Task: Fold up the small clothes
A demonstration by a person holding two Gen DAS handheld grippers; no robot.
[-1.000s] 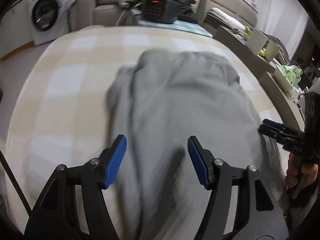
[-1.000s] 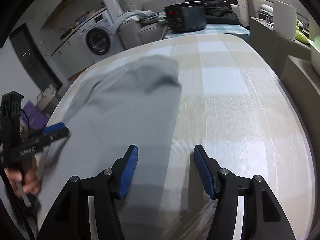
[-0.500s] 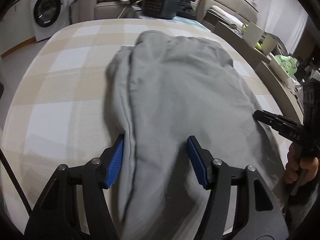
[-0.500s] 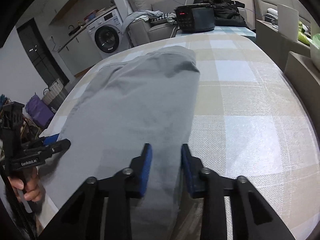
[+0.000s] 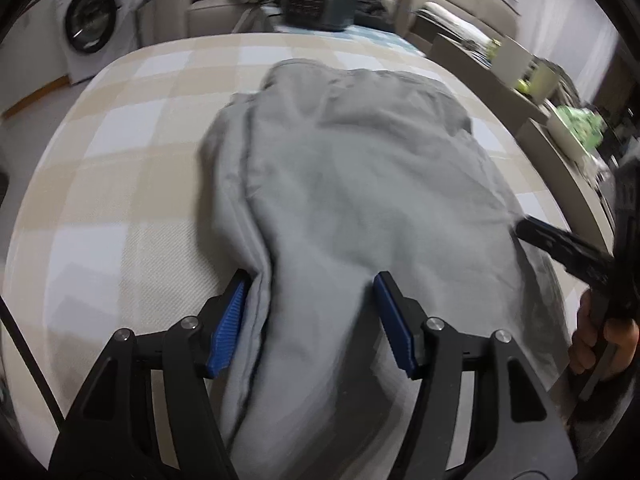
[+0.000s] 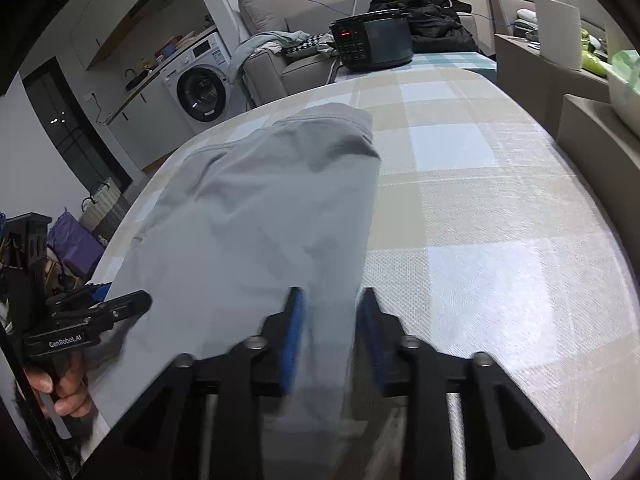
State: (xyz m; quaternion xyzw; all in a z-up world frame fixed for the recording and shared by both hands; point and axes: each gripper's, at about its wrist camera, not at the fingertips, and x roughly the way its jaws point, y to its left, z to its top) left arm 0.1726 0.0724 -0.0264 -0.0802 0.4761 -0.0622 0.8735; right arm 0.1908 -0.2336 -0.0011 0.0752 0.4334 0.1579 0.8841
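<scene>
Two tongs address the grey garment (image 5: 360, 200), laid flat on the checked bench (image 6: 480, 208). Left tongs (image 5: 310, 316) — spread wide, straddling its near edge. Right tongs (image 6: 330, 330) — partly closed around cloth, grip unconfirmed. Step: grasping. Next: clamp both, fold forward.

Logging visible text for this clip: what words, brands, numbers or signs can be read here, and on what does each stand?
"GenRobot.AI": on the side of the left tool, seen from the right wrist.
Red display on the black cooker: lit, too small to read.
Cooker button labels: too small to read.
Washing machine panel: markings too small to read.
Gray garment: no text visible.
</scene>
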